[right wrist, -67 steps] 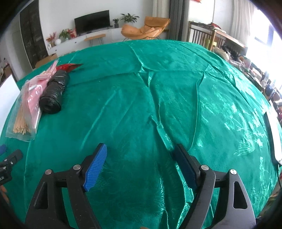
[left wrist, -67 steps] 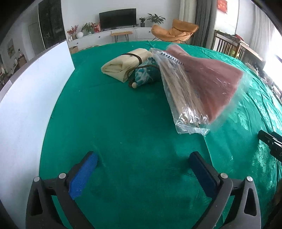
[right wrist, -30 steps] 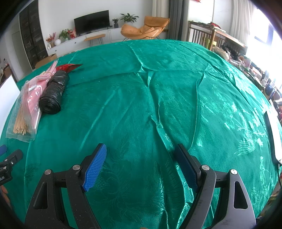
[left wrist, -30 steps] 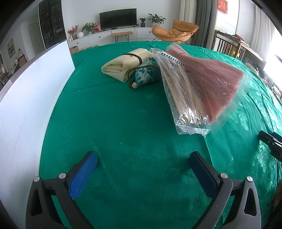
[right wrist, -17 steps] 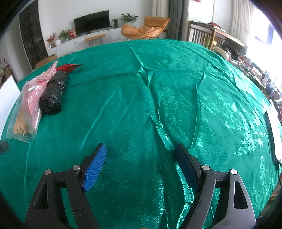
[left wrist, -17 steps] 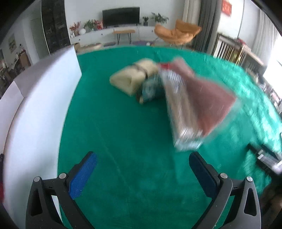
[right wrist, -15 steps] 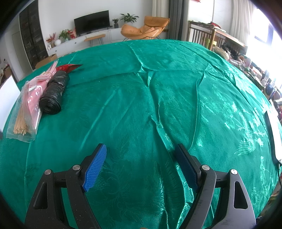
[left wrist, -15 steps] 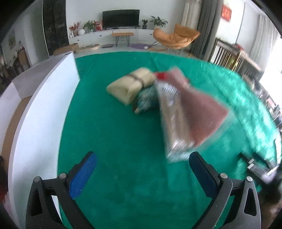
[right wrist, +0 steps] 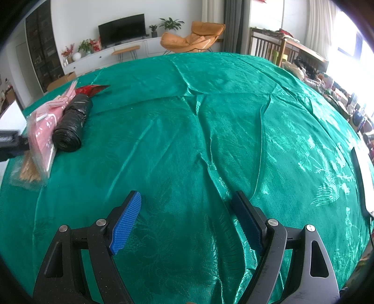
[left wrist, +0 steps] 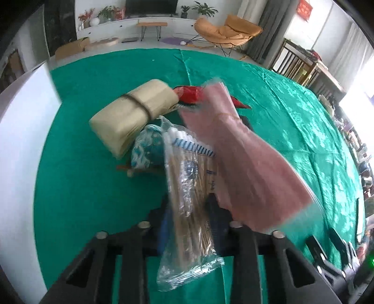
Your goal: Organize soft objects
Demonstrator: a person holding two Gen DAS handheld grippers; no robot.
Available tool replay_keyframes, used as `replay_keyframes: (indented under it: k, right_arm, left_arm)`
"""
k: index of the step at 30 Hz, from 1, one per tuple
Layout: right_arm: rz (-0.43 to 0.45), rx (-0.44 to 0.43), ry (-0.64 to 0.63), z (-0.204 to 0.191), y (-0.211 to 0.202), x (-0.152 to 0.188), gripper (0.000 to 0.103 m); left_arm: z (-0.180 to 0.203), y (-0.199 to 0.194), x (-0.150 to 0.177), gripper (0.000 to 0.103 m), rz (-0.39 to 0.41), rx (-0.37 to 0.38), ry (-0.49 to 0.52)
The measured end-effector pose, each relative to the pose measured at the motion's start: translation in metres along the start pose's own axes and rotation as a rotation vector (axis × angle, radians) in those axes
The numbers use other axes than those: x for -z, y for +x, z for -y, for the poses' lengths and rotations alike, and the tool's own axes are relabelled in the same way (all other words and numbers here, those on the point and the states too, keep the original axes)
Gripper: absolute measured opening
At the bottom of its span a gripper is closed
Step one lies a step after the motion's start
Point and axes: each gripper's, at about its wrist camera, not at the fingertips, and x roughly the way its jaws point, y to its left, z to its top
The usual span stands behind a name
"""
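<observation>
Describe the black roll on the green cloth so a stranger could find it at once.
On the green tablecloth, look at the cluster on its left side. The black roll lies beside the pink packet, the only dark, crinkled cylinder there.

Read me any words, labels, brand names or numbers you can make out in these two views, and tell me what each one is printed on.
None can be read.
Clear packet of sticks, held in the left tool: blue stripes, a round blue mark and small blue print, all too blurred.
Red sign on the far wall: marks too small.
Pink packet: white specks only, no legible text.
Right tool, open: no markings.
</observation>
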Motion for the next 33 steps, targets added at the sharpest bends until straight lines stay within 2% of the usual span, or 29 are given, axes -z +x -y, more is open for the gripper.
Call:
replay_keyframes:
  k: [5, 8, 9, 11, 15, 16, 17, 19, 21, 26, 33]
  right_arm:
    - [0.0, 0.001, 0.0, 0.0, 0.0, 0.0, 0.083]
    - [0.0, 0.0, 0.001, 0.0, 0.0, 0.0, 0.083]
    - [0.0, 0.0, 0.001, 0.0, 0.0, 0.0, 0.083]
    - [0.0, -0.001, 0.001, -0.001, 0.0, 0.0, 0.083]
    - [0.0, 0.0, 0.001, -0.001, 0.0, 0.0, 0.083]
    - [0.0, 0.0, 0.001, -0.001, 0.0, 0.0, 0.083]
    - [0.0, -0.001, 0.001, -0.001, 0.0, 0.0, 0.083]
    - [0.0, -0.001, 0.001, -0.001, 0.0, 0.0, 0.083]
    - [0.0, -0.001, 0.001, -0.001, 0.0, 0.0, 0.083]
    - [0.0, -0.001, 0.001, -0.001, 0.0, 0.0, 0.083]
    - [0.0, -0.001, 0.001, -0.001, 0.0, 0.0, 0.083]
  left_arm:
    - [-0.022, -0.052, 0.055, 0.024, 0.004, 0.037, -0.036]
    - [-0.041, -0.068, 0.081, 0.024, 0.018, -0.007, -0.062]
    - [-0.046, -0.069, 0.086, 0.024, 0.017, -0.032, -0.065]
    - [-0.05, -0.07, 0.091, 0.025, 0.022, -0.033, -0.056]
    - [-0.029, -0.066, 0.08, 0.03, 0.024, 0.037, 0.016]
    - [-0.019, -0.064, 0.077, 0.045, 0.034, 0.04, 0.05]
    - [-0.01, -0.061, 0.071, 0.069, 0.053, 0.032, 0.091]
    - [0.008, -0.063, 0.061, 0.092, 0.142, 0.005, 0.16]
    - [0.02, -0.063, 0.051, 0.092, 0.197, -0.008, 0.193]
    - [0.018, -0.026, 0.032, 0.092, 0.085, -0.026, 0.183]
    - [0.028, 0.014, 0.024, 0.092, 0.026, -0.087, 0.272]
